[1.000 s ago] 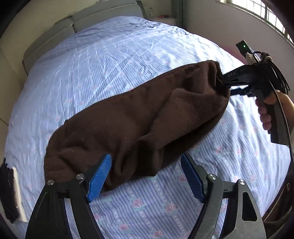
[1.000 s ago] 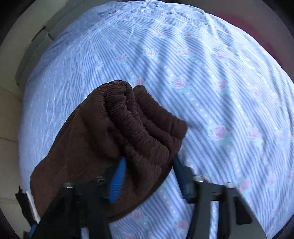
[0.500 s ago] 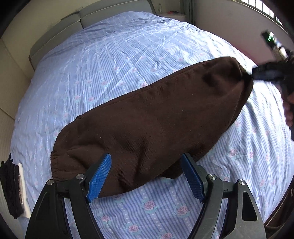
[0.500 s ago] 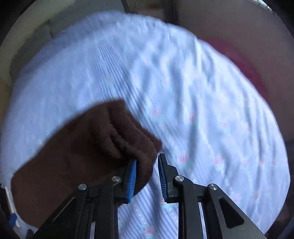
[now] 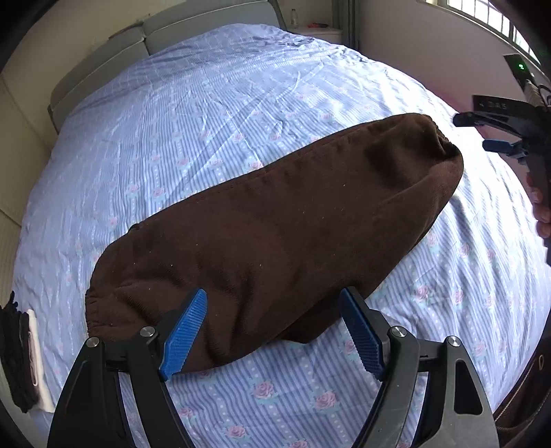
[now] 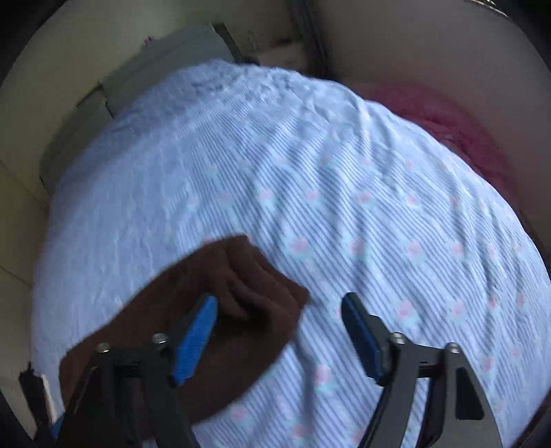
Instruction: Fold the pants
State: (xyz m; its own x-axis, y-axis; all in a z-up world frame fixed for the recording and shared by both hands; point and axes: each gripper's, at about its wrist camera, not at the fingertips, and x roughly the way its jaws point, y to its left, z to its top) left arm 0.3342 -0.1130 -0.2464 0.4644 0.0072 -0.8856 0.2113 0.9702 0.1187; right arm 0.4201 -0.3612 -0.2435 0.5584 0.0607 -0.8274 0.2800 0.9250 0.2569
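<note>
Dark brown pants [image 5: 275,234] lie folded in a long strip across the blue striped bed sheet [image 5: 224,103]. My left gripper [image 5: 272,299] hangs open just over the strip's near edge, and its blue pads touch no cloth. At the right, my right gripper [image 5: 471,132], held by a hand [image 5: 540,213], stands a little off the pants' gathered far end. In the right wrist view that gripper [image 6: 279,299] is opening its jaws. The bunched end of the pants [image 6: 220,310] lies below its left finger, and nothing is gripped.
A grey headboard [image 5: 103,69] and a white nightstand [image 5: 316,29] stand at the far end of the bed. A dark item on something white [image 5: 20,358] lies at the bed's left edge. A pink cloth [image 6: 447,120] lies beyond the bed's right side.
The right gripper was shut on the pants' end and pulled the bunched cloth out flat. It has since let go, opened wide and lifted away. The left gripper stayed open in place.
</note>
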